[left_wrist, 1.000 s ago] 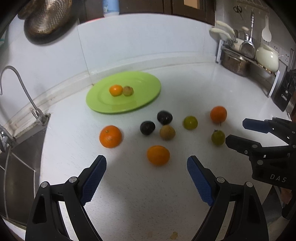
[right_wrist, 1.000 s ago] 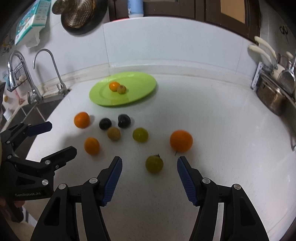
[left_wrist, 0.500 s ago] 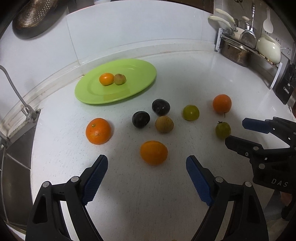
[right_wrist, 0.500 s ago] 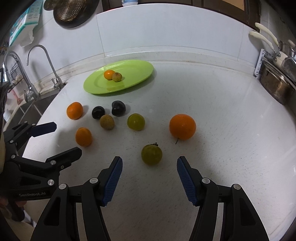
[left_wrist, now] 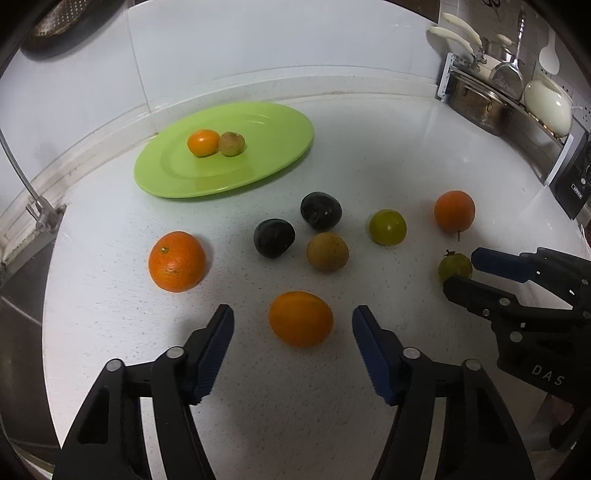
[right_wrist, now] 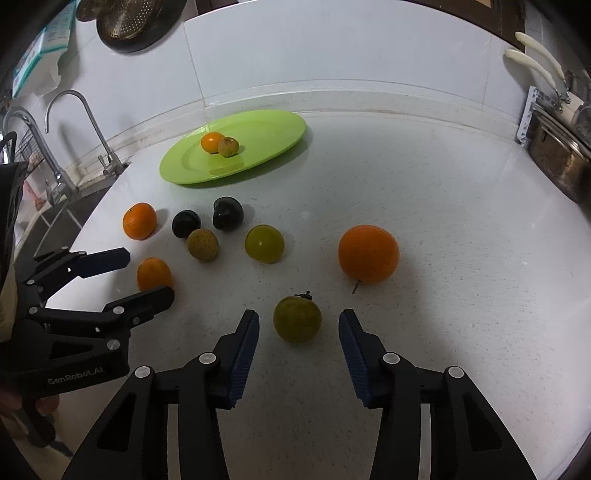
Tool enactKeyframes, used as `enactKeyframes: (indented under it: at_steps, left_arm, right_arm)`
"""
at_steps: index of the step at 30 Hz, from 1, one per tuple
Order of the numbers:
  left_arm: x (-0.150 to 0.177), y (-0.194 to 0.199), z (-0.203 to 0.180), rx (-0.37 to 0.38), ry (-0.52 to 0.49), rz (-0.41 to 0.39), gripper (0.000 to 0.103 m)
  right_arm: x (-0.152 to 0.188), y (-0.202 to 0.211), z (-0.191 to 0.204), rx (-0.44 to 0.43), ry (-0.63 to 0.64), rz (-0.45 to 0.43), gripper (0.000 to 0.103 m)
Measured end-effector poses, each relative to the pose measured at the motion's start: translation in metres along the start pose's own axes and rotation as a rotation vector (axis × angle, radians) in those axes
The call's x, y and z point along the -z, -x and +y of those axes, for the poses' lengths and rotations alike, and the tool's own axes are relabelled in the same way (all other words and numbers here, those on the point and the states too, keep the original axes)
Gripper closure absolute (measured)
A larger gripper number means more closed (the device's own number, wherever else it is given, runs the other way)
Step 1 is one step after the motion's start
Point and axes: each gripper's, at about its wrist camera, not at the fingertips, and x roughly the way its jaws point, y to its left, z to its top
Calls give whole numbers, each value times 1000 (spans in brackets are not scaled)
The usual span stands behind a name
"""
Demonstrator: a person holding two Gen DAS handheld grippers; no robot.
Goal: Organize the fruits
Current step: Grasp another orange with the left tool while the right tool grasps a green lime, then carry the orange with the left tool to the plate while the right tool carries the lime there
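Note:
A green plate (left_wrist: 280, 147) at the back of the white counter carries a small orange (left_wrist: 203, 142) and a brownish fruit (left_wrist: 231, 144). My left gripper (left_wrist: 292, 314) straddles an orange (left_wrist: 301, 318); its jaws are closing, with gaps still showing on both sides of the fruit. My right gripper (right_wrist: 298, 317) straddles a small green fruit with a stem (right_wrist: 297, 319); its jaws are closing too, and the pads stand clear of it. Loose on the counter lie a large orange (right_wrist: 368, 254), another orange (left_wrist: 177, 261), two dark fruits (left_wrist: 274, 237), a brown fruit (left_wrist: 327, 252) and a yellow-green fruit (left_wrist: 388, 227).
A sink with taps (right_wrist: 59, 122) borders the counter on the left. A rack with a steel pot (left_wrist: 480, 103) and a white kettle (left_wrist: 546, 107) stands at the back right. A colander (right_wrist: 129, 22) hangs on the tiled wall.
Both grippers have sunk toward the counter and come closer to their fruits. The jaws of both have narrowed around the orange and the green fruit.

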Motion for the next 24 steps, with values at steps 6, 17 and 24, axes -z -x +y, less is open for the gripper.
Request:
enactKeyframes:
  at_steps: [6, 17, 24]
  left_arm:
    - [0, -5, 0, 35, 16, 17, 57]
    - [1, -6, -1, 48, 29, 13, 68]
    - [1, 1, -1, 62, 30, -2, 68]
  right_arm:
    - [0, -7, -1, -4, 9, 11, 65]
    - [0, -7, 5, -18, 33, 1, 74]
    - [-3, 1, 11, -37, 48, -19, 74]
